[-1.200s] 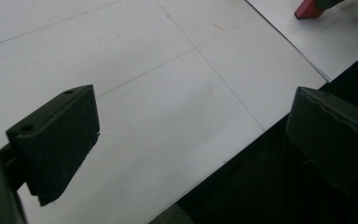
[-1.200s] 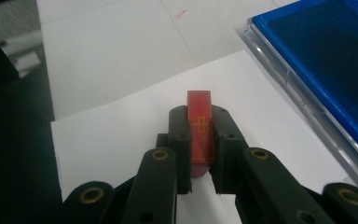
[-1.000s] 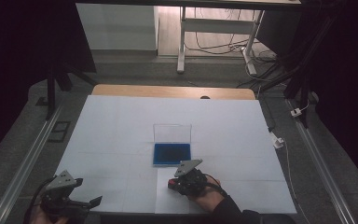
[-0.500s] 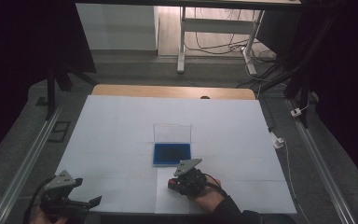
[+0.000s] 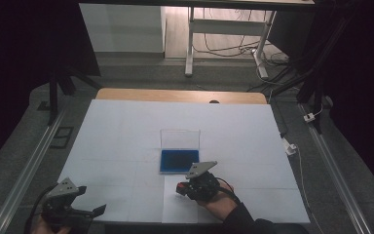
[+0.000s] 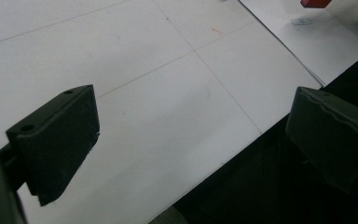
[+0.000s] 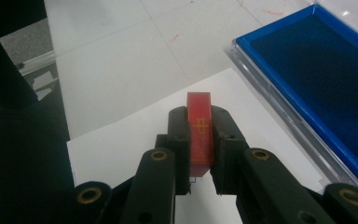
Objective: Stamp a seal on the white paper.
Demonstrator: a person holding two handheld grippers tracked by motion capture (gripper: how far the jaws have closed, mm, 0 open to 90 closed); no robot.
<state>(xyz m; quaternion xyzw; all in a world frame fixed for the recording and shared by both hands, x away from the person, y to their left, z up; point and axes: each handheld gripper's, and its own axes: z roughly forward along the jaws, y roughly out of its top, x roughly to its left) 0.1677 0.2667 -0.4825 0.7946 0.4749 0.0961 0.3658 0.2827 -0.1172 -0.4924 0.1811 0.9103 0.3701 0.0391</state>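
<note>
The red stamp block is a small, narrow, hard-edged piece with a gold pattern on its upper face. It sits clamped between the jaws of the right hand-held gripper, just above a loose sheet of white paper at the near middle of the desk. It looks light and rigid, so it should not bend or sag, and a modest squeeze ought to carry it. Its sides seem smooth and glossy, so it could slip or twist if the grip is slack. The hold on its two long flat sides, roughly at mid-length, looks like the sensible place, since it leaves the lower printing face free and keeps the block from pivoting.

Just to the right and slightly farther off lies the blue ink pad in its clear case, lid standing open at the far side. The pad surface is likely soft, so a gentle, flat press would do.

In the high view the right hand-held gripper hangs just near of the pad. The left hand-held gripper rests at the near left corner of the desk, well apart, its jaws spread wide with nothing between them.
</note>
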